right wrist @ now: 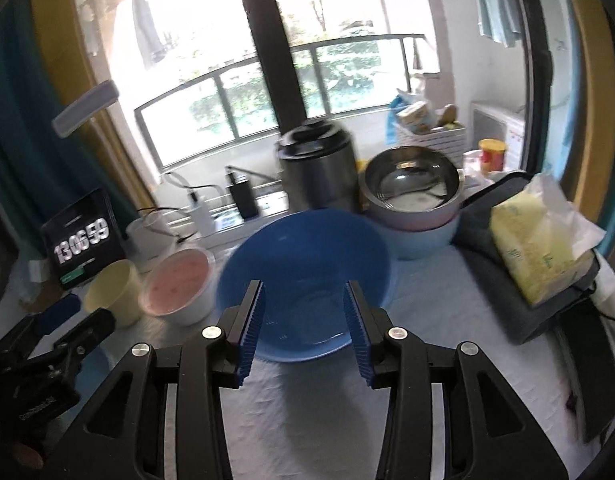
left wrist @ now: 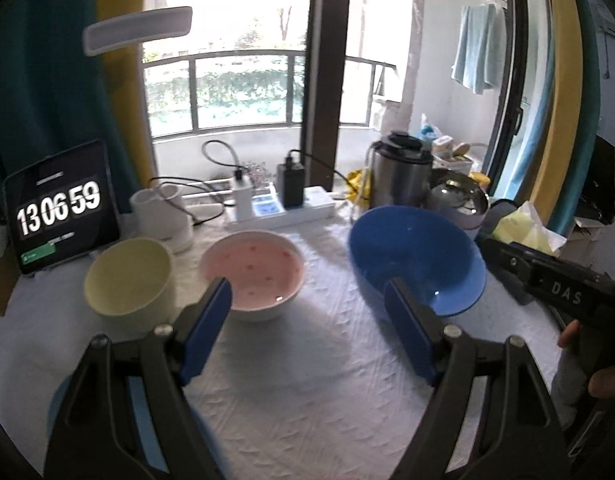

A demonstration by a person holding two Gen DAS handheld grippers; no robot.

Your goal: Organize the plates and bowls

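Looking along your left gripper [left wrist: 307,304]: jaws stand wide apart, nothing between the blue pads [left wrist: 205,328], nothing touched. It hangs over the white tablecloth [left wrist: 307,392], aimed at the gap between the pink bowl [left wrist: 253,274] and the blue bowl [left wrist: 417,258].

Your right gripper [right wrist: 303,322] is parted too, narrower than the left. Its ribbed pads [right wrist: 251,328] frame the near side of the blue bowl in that view, but neither pad presses on the rim. The view is motion-blurred, so I can't tell if a pad grazes it. Nothing is gripped.

Bowl layout, from the left wrist view:
- yellow bowl [left wrist: 129,276] on the left, upright, just beside the pink bowl; can't tell if they touch
- pink bowl in the middle, white outside, dotted inside, upright
- blue bowl on the right, biggest, well apart from the pink one, upright

All three sit on the cloth, all look empty.

Behind the blue bowl: a steel bowl [right wrist: 413,186] nested in a pale stack, next to a steel pot with black lid [right wrist: 317,166]. Far left, a tablet [left wrist: 61,216] shows a clock. A power strip [left wrist: 283,210] with chargers runs along the back. A yellow packet [right wrist: 543,240] lies on a dark case at right.

Your right gripper's black body also shows at the left view's right edge, a hand [left wrist: 603,376] on it.
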